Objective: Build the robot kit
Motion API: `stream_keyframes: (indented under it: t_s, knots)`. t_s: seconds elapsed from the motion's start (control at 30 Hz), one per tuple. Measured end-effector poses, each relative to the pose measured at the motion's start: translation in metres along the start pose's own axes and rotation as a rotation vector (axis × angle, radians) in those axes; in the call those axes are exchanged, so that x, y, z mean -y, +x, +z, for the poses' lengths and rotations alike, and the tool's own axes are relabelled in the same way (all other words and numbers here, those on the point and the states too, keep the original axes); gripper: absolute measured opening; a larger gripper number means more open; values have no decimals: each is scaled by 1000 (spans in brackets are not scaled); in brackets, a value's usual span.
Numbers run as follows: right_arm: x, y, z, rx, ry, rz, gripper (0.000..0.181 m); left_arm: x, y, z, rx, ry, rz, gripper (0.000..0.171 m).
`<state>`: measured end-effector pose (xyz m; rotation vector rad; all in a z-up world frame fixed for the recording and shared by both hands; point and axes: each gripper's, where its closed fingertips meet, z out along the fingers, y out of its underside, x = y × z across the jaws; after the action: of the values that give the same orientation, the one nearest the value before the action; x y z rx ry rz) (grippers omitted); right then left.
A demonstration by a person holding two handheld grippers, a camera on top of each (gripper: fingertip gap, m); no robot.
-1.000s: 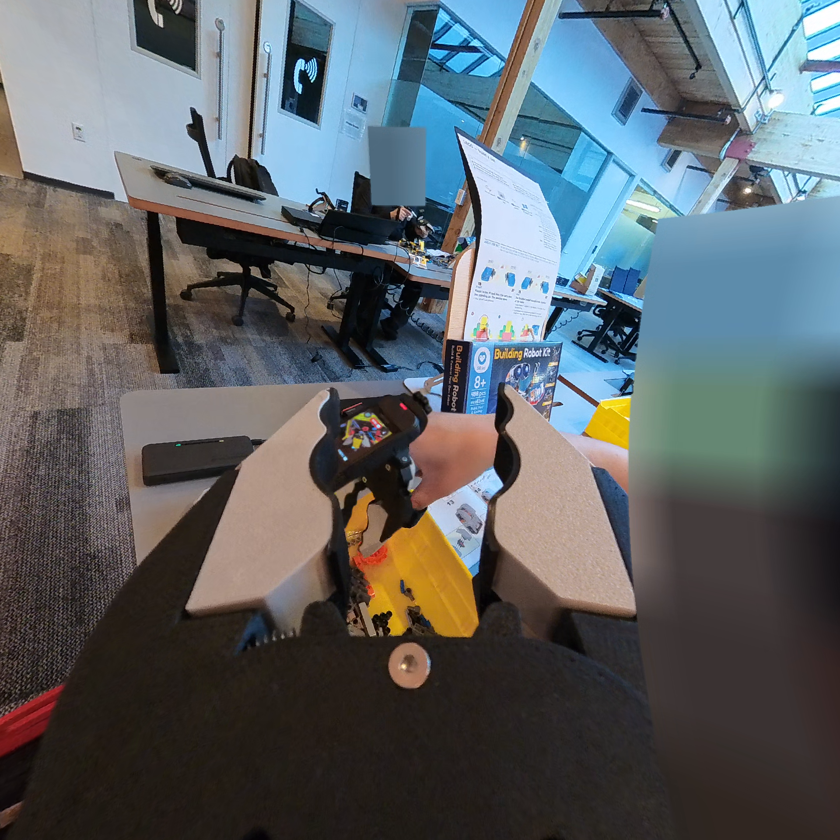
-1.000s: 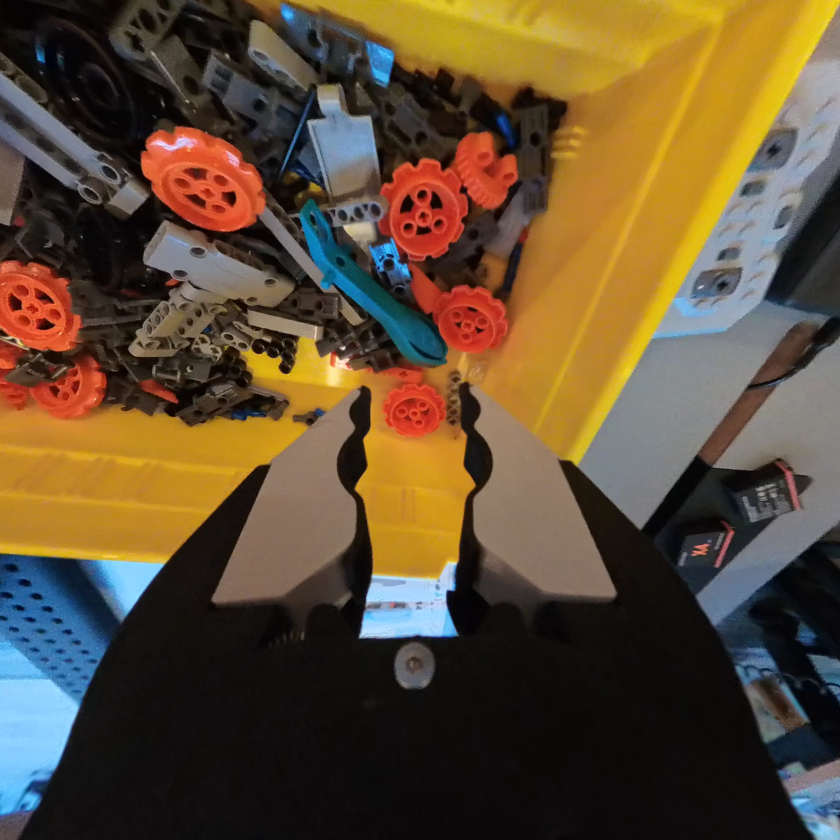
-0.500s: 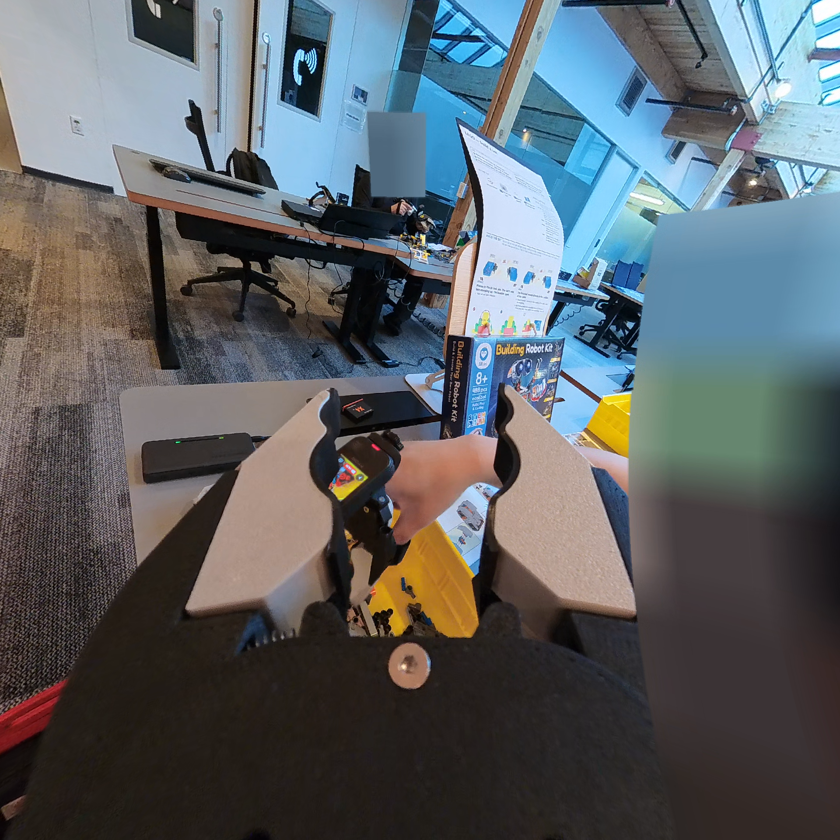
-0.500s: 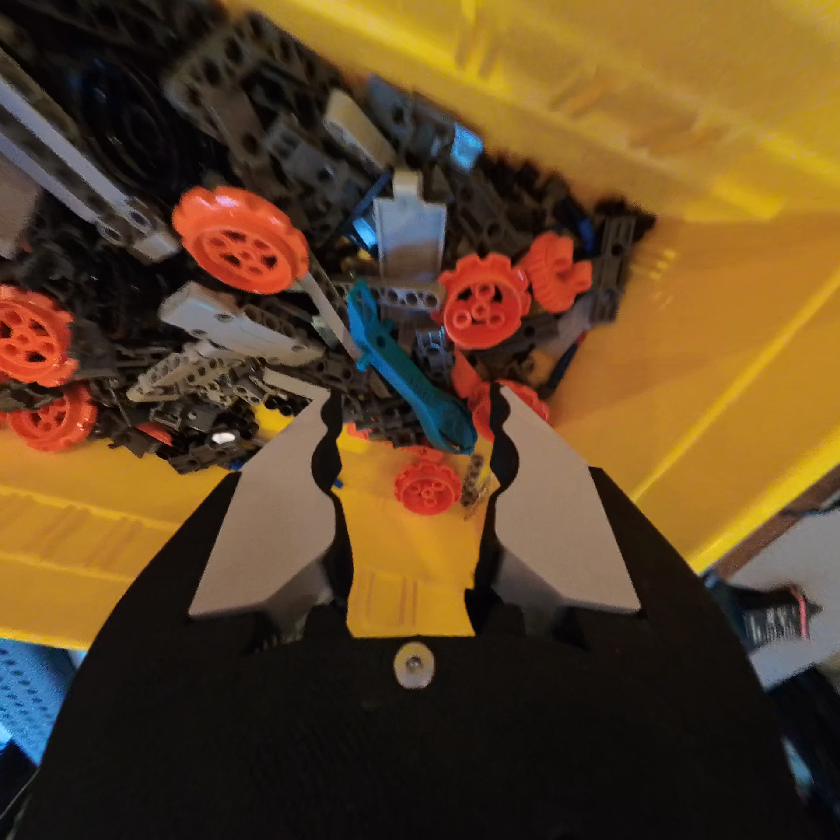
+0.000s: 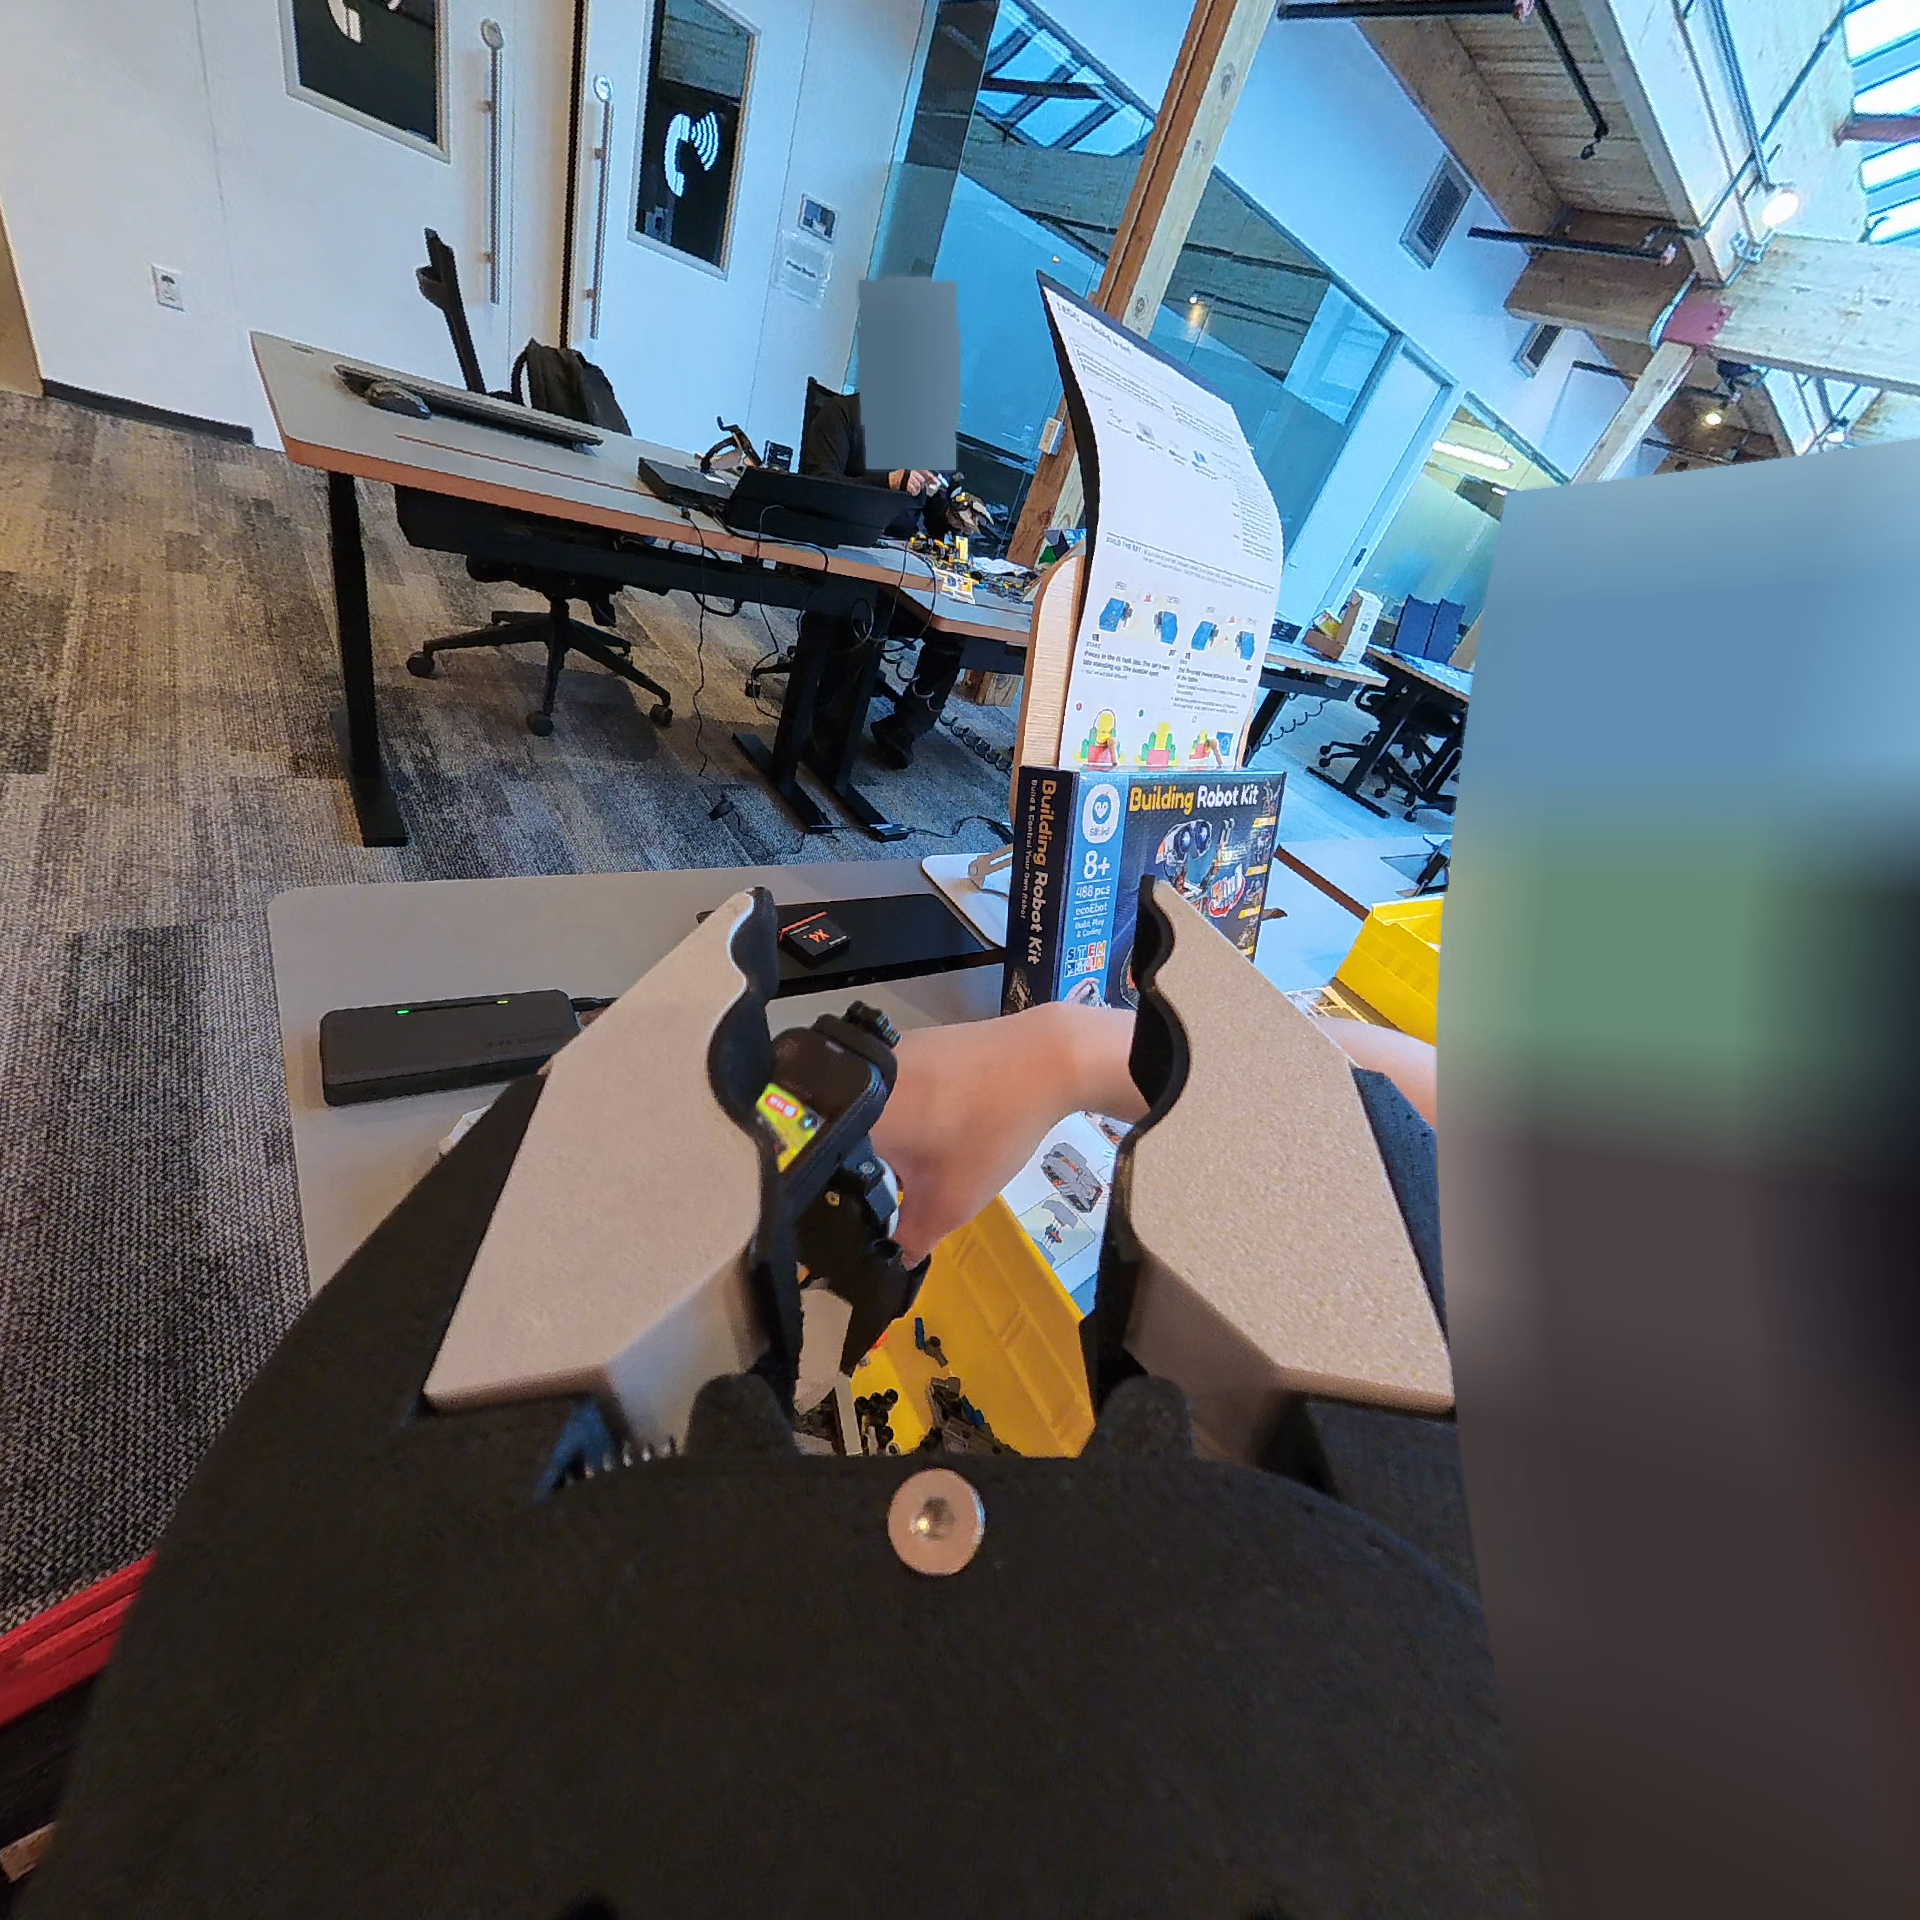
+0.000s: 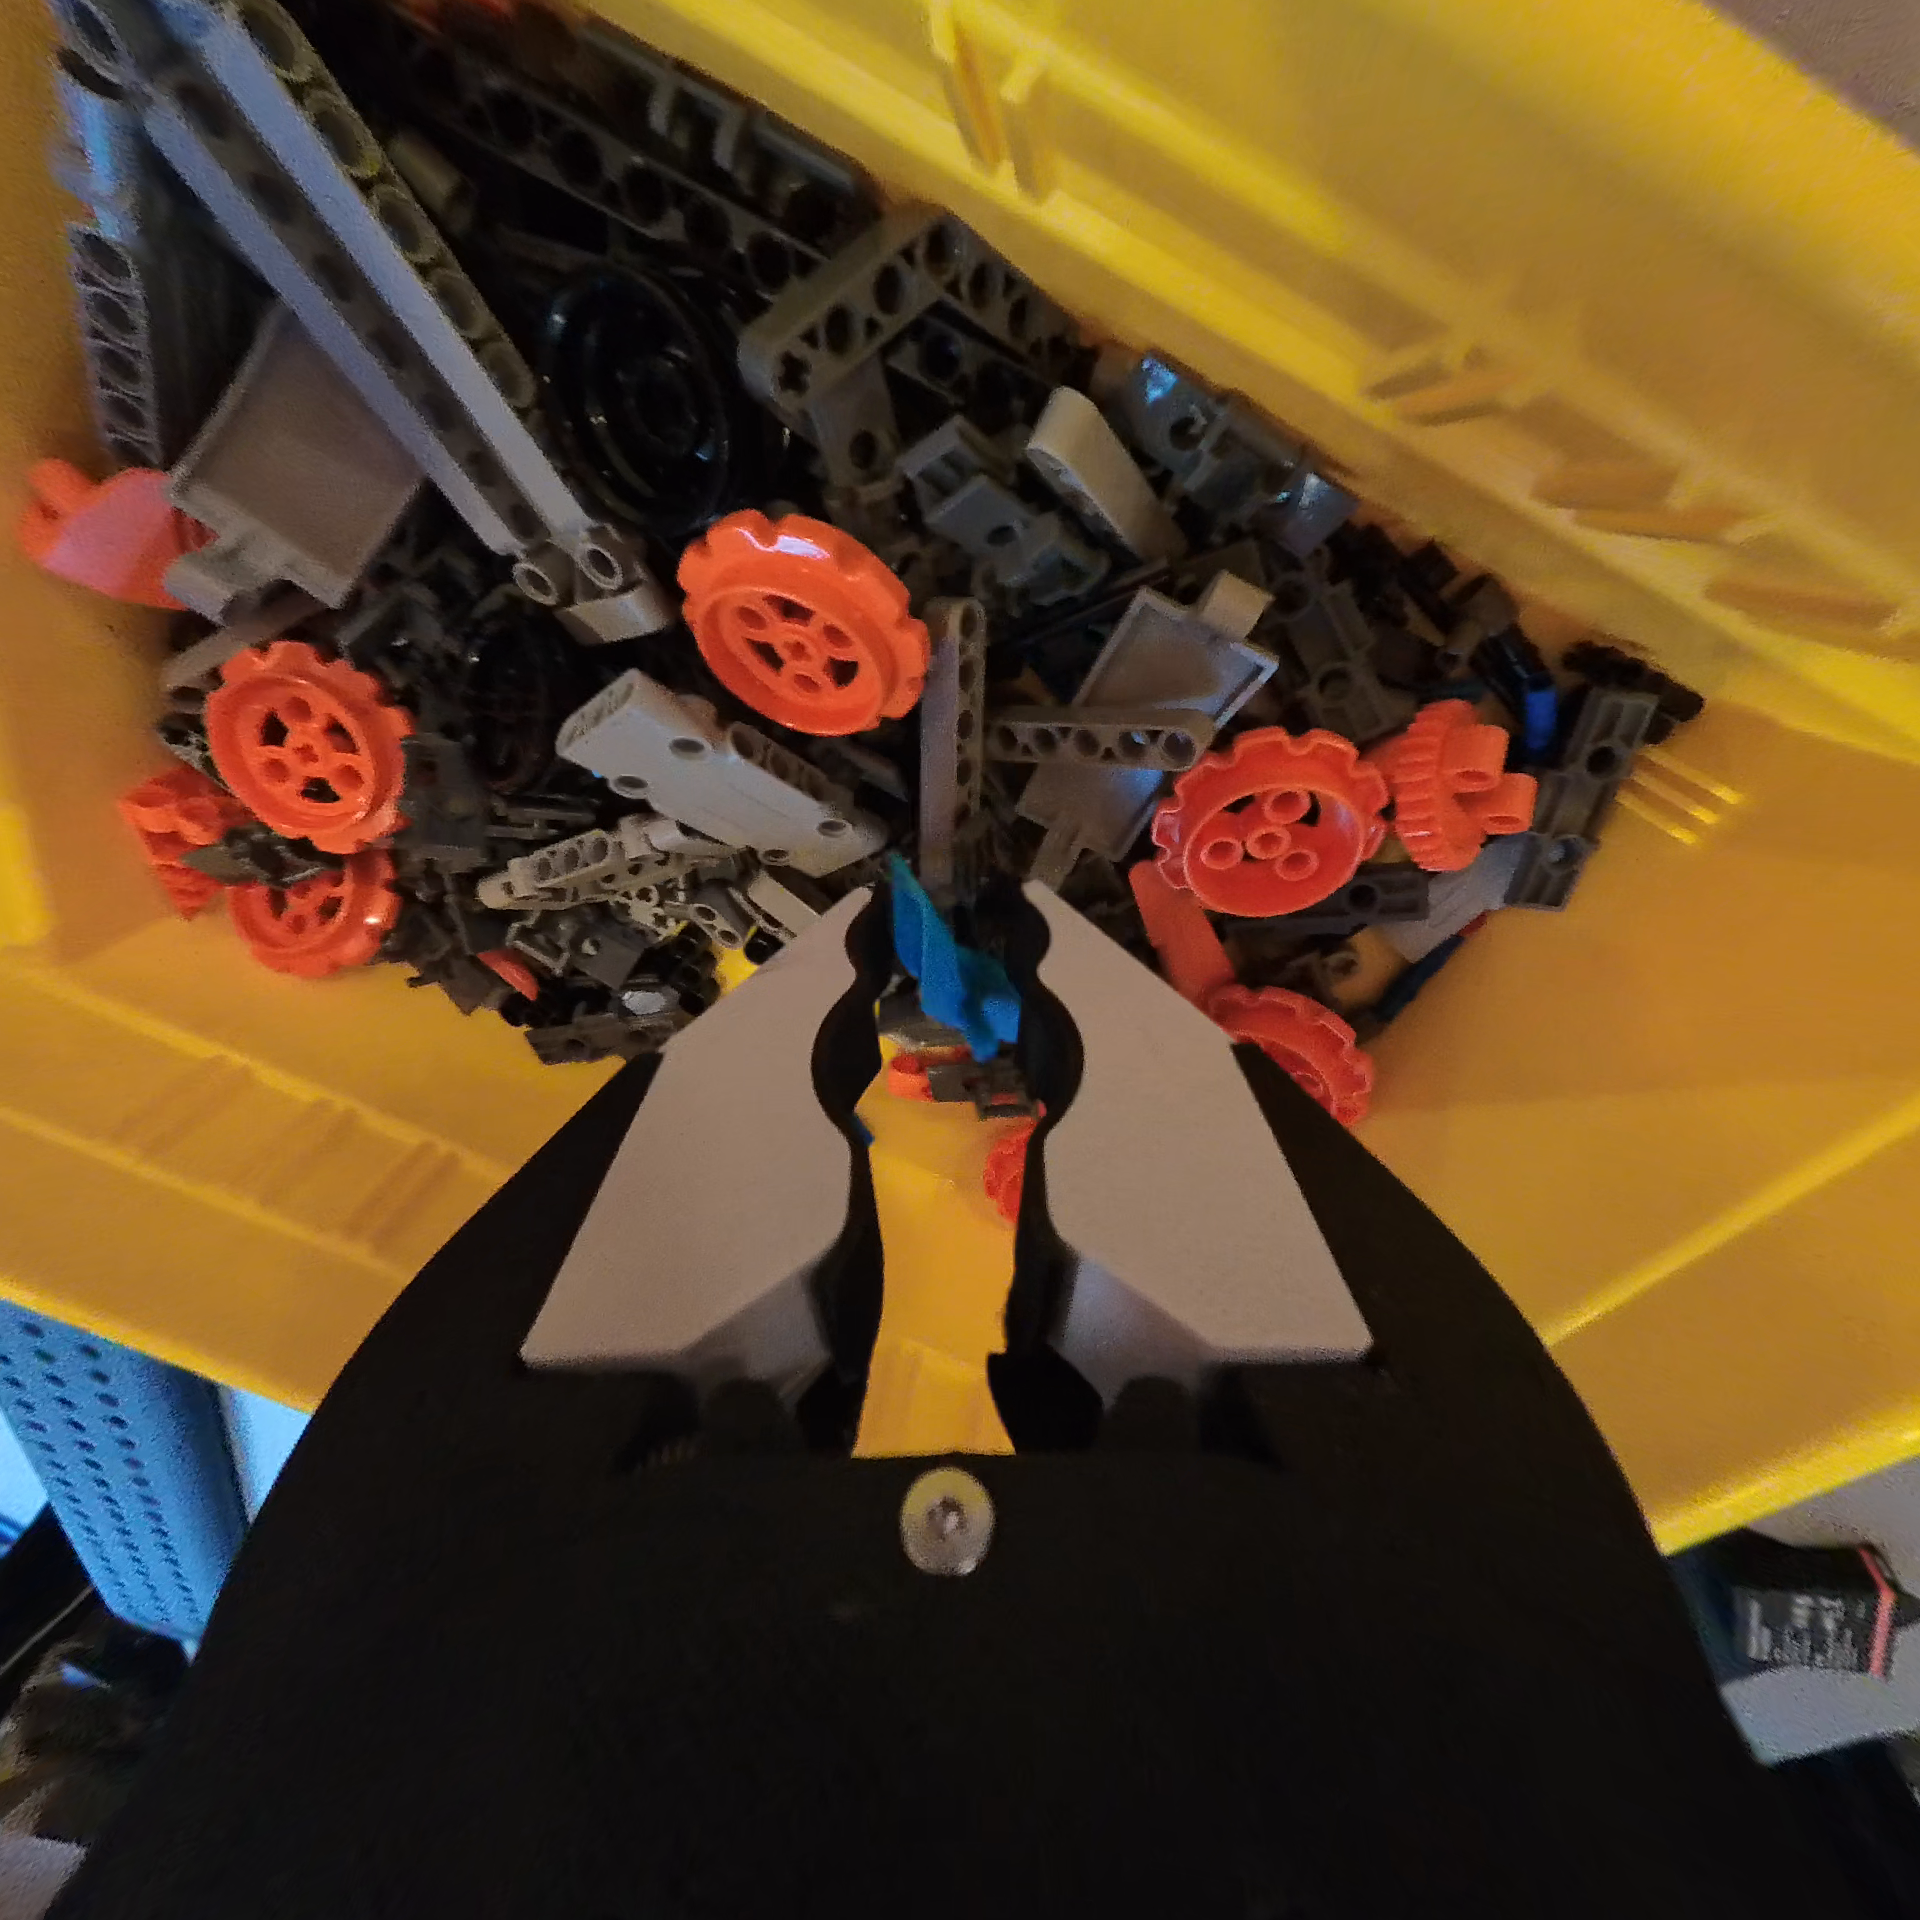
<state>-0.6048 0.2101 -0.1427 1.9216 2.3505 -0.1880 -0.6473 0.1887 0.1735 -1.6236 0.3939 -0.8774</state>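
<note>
My right gripper (image 6: 948,914) is down inside a yellow bin (image 6: 1558,1039) full of loose building parts. Its fingers are closed on a blue flat part (image 6: 951,966) at the near edge of the pile. Orange gear wheels (image 6: 800,623), a black wheel (image 6: 644,405) and grey beams (image 6: 353,270) lie around it. My left gripper (image 5: 951,914) is open and empty, held above the table. Between its fingers I see a hand holding the right gripper's black body (image 5: 831,1174) over the yellow bin (image 5: 997,1320).
On the grey table (image 5: 468,935) lie a black power bank (image 5: 447,1039) and a black pad (image 5: 894,935). A kit box (image 5: 1143,883) stands behind the bin with an instruction sheet (image 5: 1164,520) above it. A second yellow bin (image 5: 1392,956) is at the right. The grippers' ends are close to 30 cm from one another. My left tips are about 30 cm from the black wheel (image 6: 644,405), my right tips only 8 cm.
My right gripper has pushed forward into the pile and its fingers have closed from wide open onto the blue part. The left gripper has hardly moved.
</note>
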Motion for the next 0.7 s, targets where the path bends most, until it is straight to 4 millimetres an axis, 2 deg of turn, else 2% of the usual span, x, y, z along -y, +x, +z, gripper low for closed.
stream_keyframes:
  t_s: [0.17,0.3,0.33,0.4,0.57,0.7]
  knots:
    - [3,-7,-12,33,44,11,19,0,0,0,2,0,0,66]
    - [-1,-37,-19,186,51,-6,20,0,0,1,4,-2,0,66]
    - [-3,-39,-21,185,44,-12,24,-1,0,1,2,-3,-1,66]
    - [-10,-25,-25,92,33,-6,30,-1,0,1,3,-3,0,66]
    - [-32,35,-42,-247,24,138,29,0,0,0,3,-2,2,66]
    - [-51,50,-31,-309,-33,308,28,-1,1,1,1,-6,2,66]
